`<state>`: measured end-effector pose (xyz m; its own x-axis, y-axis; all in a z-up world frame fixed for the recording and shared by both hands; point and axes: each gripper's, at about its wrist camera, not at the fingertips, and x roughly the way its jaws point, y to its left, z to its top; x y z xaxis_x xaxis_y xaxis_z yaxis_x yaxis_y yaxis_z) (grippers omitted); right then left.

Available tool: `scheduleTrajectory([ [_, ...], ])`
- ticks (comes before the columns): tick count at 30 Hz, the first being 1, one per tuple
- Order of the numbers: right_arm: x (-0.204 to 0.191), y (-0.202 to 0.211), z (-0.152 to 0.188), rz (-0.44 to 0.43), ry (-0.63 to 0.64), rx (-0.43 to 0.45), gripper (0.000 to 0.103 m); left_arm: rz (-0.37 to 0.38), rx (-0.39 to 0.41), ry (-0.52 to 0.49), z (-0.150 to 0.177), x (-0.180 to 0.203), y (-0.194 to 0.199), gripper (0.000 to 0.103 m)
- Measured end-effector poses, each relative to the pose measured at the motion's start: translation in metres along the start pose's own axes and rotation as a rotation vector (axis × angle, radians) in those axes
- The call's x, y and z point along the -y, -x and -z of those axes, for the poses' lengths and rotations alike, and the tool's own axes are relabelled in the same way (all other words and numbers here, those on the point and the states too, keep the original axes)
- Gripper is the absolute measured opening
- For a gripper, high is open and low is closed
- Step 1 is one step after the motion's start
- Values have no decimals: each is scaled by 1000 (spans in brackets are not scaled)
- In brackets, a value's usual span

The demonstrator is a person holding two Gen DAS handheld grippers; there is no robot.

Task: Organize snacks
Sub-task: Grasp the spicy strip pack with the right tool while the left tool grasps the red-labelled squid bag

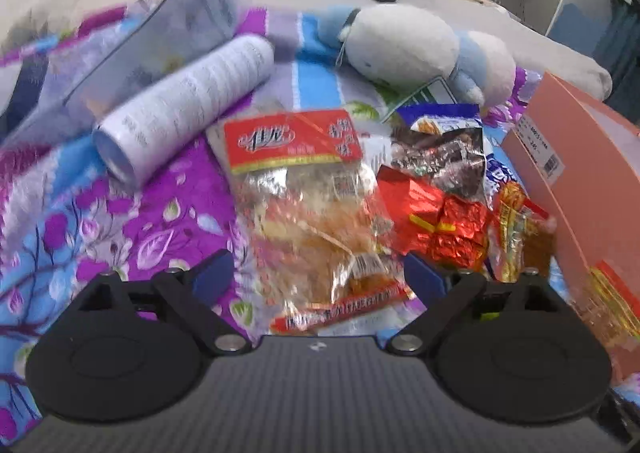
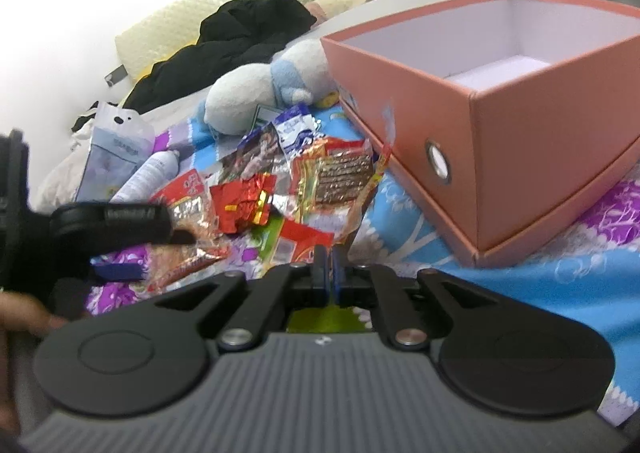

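Snacks: a heap of crinkly foil and clear-plastic snack packets lay on the bed's purple-and-blue floral blanket, just beside the open salmon-pink cardboard box, which looked empty as far as its inside showed.
Nearest packet: a clear plastic bag of golden pastry with a red label lay between the fingers of the left gripper.
Left gripper: fingers spread wide on either side of that bag, pads clear of it, nothing held.
Right gripper: fingers almost together, nothing visible between them, hovering over the blanket near the box.
Risk, slip: the film looked slick and loose, so a close on one edge would likely pinch only wrapper and let the bag slide out.
Risk, drag: the red foil packet touched the bag's side, so it might be caught or pushed along.
Risk, clutter: the white cylindrical bottle and blue-and-white plush toy lay near and could be mistaken for snacks.
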<state>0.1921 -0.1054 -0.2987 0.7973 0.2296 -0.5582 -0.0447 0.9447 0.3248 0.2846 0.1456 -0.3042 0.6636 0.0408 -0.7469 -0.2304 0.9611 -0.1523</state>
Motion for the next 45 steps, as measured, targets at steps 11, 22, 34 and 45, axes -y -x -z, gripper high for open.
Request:
scheduleTrajectory([
  [11, 6, -18, 1, 17, -28, -46, 54, -64, -38, -101, -2, 19, -34, 96],
  [22, 4, -42, -3, 68, 1, -57, 15, -78, -29, -159, 1, 28, -38, 75],
  [34, 9, -27, -9, 36, 21, -54, 10, -9, -26, -115, 10, 23, -2, 54],
  [45, 12, 0, -16, 3, 105, -64, 10, 83, 1, -38, 36, 17, 59, 54],
])
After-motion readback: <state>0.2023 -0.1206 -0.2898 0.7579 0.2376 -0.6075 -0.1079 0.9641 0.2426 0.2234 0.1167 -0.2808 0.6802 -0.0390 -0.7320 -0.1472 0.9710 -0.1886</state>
